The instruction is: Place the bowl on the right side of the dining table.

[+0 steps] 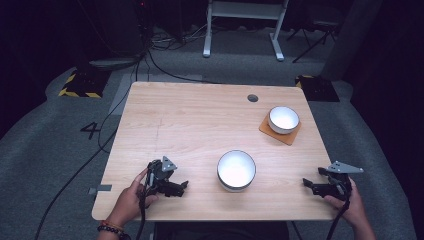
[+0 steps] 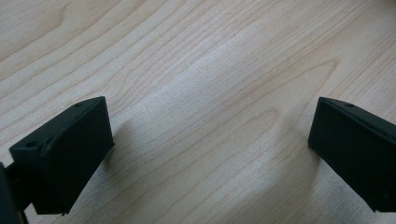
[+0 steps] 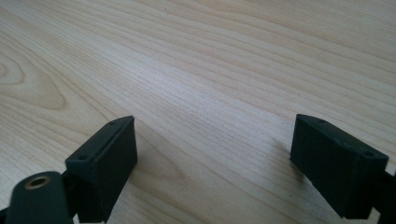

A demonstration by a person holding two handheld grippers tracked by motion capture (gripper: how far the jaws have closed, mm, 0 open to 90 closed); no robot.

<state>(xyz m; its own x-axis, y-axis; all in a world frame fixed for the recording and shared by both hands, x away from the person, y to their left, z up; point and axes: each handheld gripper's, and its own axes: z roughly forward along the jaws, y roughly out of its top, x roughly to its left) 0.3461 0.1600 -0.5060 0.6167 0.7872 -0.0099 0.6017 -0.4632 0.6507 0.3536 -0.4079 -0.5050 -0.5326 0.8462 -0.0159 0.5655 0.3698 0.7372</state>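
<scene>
A large white bowl (image 1: 236, 169) sits on the wooden table (image 1: 200, 120) near its front edge, between my two hands. A smaller white bowl (image 1: 283, 119) stands on an orange square mat (image 1: 267, 129) at the back right. My left gripper (image 1: 181, 188) rests at the front left, left of the large bowl, pointing right, open with nothing between its jaws (image 2: 210, 154). At the front right corner my right gripper (image 1: 309, 185) points left toward the large bowl, open and empty (image 3: 215, 154). Both gripper views look down on bare wood grain.
A dark round cable hole (image 1: 253, 98) lies near the table's back edge. Beyond the table are grey carpet, black cables (image 1: 100, 135), a white desk frame (image 1: 245, 30) and yellow-black striped floor plates (image 1: 80, 85).
</scene>
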